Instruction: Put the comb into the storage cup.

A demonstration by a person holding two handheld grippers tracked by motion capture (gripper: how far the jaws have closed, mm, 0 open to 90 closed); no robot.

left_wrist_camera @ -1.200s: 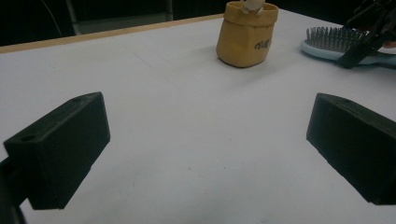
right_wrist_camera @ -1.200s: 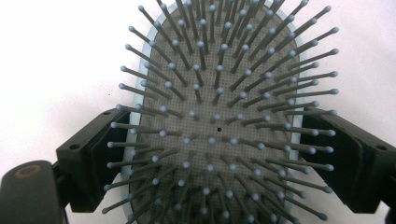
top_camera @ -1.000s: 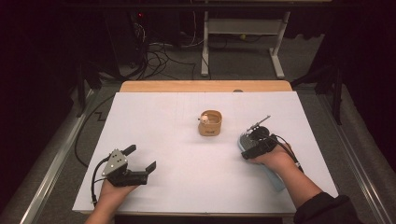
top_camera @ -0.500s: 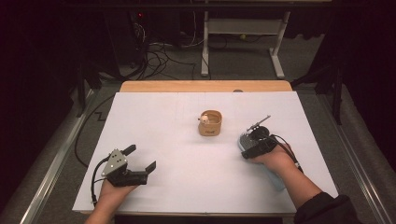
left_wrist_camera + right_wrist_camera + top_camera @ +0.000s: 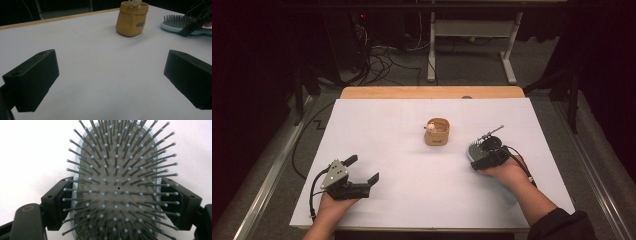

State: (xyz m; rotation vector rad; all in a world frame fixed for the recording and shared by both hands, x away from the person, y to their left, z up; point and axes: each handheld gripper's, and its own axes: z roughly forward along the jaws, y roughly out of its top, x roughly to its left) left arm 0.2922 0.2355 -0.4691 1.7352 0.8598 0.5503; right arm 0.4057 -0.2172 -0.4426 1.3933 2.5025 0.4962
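On the right half of the white table (image 5: 412,165), a pale blue hairbrush (image 5: 475,150) lies bristles up, its head pointing away from you toward the far side. Your right gripper (image 5: 479,156) straddles that head: in the right gripper view the brush (image 5: 117,187) sits between the two black jaws, one against each long edge of its blue rim, and the jaws have just been closing in on it. Whether the pads already press on the rim or only rest beside it, you cannot tell from that view. Your right hand (image 5: 504,172) lies over the brush's handle, with the cable trailing back along your sleeve.

Just beside the brush head, toward the table's middle, stands a small tan pouch-shaped pot (image 5: 437,132) with a little pale figure peeking over its rim; it is near the brush but apart from it.

Well away, at the near left corner, your left gripper (image 5: 362,172) rests on the table, jaws spread wide with bare tabletop between them.
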